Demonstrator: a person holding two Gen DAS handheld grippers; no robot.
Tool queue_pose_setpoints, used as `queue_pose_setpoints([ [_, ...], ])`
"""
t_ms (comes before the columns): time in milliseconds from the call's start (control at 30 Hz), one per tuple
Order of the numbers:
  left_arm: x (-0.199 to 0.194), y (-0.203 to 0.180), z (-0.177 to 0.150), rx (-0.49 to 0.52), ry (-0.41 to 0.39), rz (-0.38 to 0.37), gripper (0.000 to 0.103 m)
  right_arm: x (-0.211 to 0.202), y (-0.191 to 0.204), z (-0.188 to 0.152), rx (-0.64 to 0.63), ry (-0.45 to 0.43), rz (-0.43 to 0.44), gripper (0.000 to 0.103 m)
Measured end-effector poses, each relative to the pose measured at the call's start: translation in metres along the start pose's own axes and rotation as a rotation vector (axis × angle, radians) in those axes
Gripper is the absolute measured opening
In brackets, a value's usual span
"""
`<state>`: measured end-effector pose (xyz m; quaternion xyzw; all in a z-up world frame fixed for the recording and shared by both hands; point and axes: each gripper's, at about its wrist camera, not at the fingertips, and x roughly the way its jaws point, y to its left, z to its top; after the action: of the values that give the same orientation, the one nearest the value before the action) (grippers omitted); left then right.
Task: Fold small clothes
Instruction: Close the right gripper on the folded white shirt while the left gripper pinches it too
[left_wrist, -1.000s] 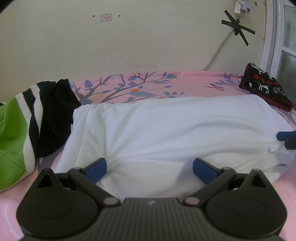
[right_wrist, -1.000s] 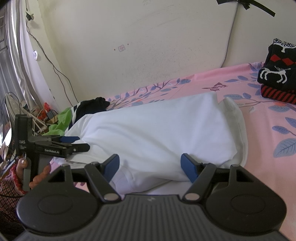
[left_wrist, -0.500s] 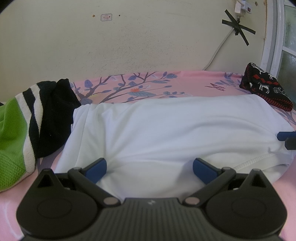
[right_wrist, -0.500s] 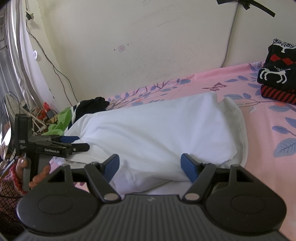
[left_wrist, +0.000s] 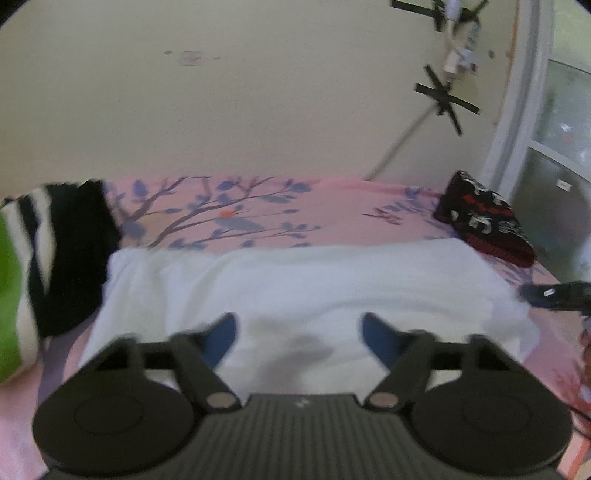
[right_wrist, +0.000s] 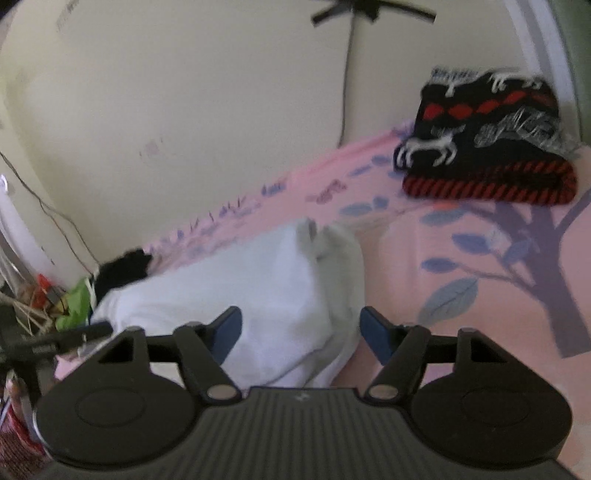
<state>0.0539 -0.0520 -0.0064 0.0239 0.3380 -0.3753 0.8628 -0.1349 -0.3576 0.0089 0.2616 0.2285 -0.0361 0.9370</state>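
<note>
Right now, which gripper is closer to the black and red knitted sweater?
Right. The right gripper sits at the white garment's end nearest the folded black and red sweater. The left gripper is further along the garment, nearer the green striped clothes.

White garment (left_wrist: 295, 280), pink floral sheet (left_wrist: 332, 206)

No text can be read anywhere here, because both views are blurred. The left gripper (right_wrist: 79, 338), seen from the right wrist camera, carries a small pale label on its black side, but the letters on it are only a smear. On the cream wall (left_wrist: 258, 92) there is a small faded mark, and it cannot be read either.
</note>
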Motion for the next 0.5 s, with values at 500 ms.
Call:
queue_pose_setpoints([
  [500,0.042,-0.002,0.000,-0.050,0.094,-0.024,0.030,0.029,0.019,-0.001,-0.025,0.003,-0.001,0.047],
])
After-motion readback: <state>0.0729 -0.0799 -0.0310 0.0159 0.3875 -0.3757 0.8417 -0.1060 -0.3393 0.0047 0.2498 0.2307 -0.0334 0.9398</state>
